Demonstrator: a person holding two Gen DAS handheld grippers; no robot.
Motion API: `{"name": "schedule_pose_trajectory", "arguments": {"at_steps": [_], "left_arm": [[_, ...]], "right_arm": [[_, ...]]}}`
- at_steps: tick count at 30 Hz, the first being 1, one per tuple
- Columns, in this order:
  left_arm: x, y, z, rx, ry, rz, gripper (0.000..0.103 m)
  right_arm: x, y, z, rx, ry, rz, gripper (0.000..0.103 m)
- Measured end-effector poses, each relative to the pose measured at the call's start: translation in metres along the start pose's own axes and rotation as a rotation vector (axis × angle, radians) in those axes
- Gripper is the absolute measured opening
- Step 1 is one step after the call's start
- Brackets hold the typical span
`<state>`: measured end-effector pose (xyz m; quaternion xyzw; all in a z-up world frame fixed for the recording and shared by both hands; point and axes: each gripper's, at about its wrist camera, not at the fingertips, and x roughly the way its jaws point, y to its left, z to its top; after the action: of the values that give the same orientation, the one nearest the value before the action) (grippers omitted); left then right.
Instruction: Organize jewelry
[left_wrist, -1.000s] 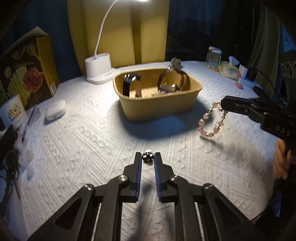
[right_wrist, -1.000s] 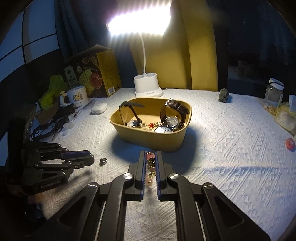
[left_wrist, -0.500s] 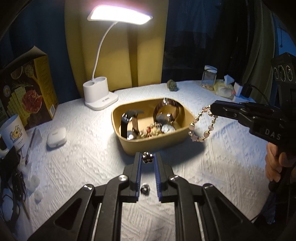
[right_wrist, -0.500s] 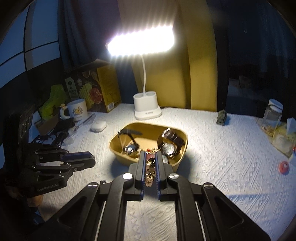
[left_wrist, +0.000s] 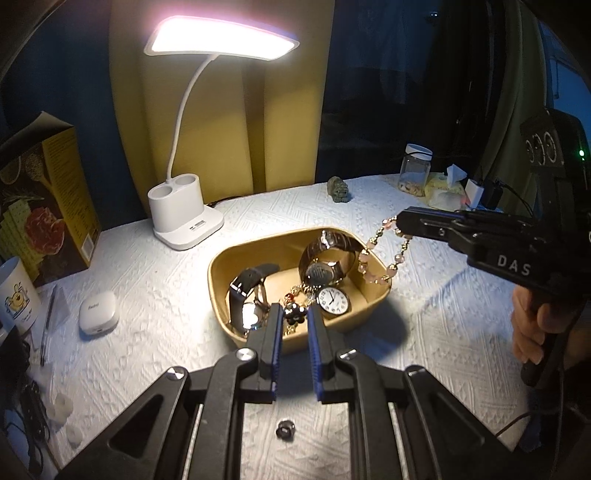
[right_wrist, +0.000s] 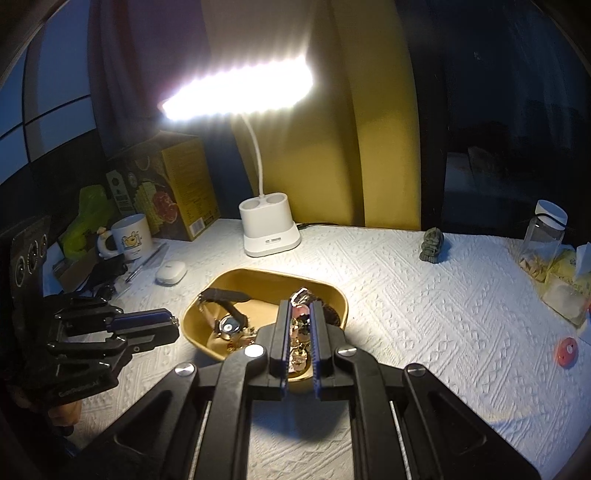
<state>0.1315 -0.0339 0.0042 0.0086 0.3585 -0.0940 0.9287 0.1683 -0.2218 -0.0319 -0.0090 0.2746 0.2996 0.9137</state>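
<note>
Beaded bracelet (left_wrist: 384, 254) hangs from right gripper (left_wrist: 400, 225) over tray (left_wrist: 218, 273).

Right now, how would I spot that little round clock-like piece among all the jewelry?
Start at the white desk lamp, then drop to the tan oval tray in front of it. The pocket watch lies flat near the tray's front rim; unlike the strapped wristwatches beside it, it shows a bare white dial with black numerals.

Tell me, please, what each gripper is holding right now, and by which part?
The left gripper pinches a small dark flower-shaped piece at its fingertips. The right gripper holds the pink-and-gold beaded bracelet by the top of its loop, above the tan tray.
</note>
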Motion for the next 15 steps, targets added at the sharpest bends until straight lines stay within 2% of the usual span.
{"name": "schedule_pose_trajectory", "arguments": {"at_steps": [5,9,15], "left_arm": [[0.015,-0.006,0.008,0.024,0.019,0.005,0.012],[0.023,-0.008,0.014,0.015,0.025,-0.028,0.012],[0.039,-0.017,0.020,0.026,0.052,-0.049,0.012]], "right_arm": [[0.008,-0.006,0.000,0.001,0.020,-0.010,0.009],[0.009,-0.013,-0.002,0.014,0.023,-0.016,0.013],[0.009,-0.031,-0.008,0.046,0.037,-0.036,0.014]]}}
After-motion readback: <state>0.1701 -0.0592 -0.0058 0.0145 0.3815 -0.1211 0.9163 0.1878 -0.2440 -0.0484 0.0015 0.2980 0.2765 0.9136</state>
